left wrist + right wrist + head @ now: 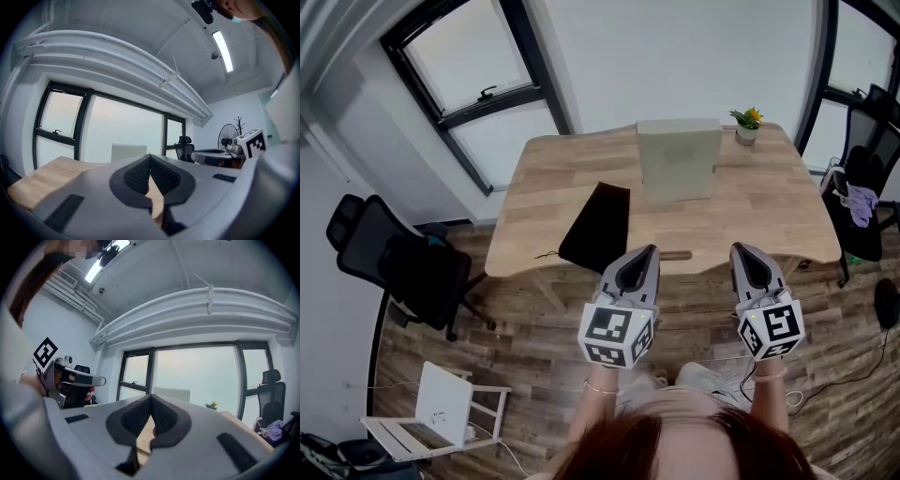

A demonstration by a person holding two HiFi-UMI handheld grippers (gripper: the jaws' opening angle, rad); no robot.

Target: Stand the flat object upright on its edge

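Black, cloth-like and limp-looking, the flat pouch (595,225) lies on the wood worktop (769,206), near left, long axis near-to-far. It is ahead of your left gripper (649,249), which is nearer it than the right gripper (741,247). The pale matte box (678,161) stands upright at far centre, possibly the task's thing already stood. Both jaws are clenched, empty.

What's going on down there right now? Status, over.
Left gripper and right gripper shut, empty, short of the table. Black pouch lies flat near the front edge, untouched. Pale box stands upright farther back. Nothing in the way.
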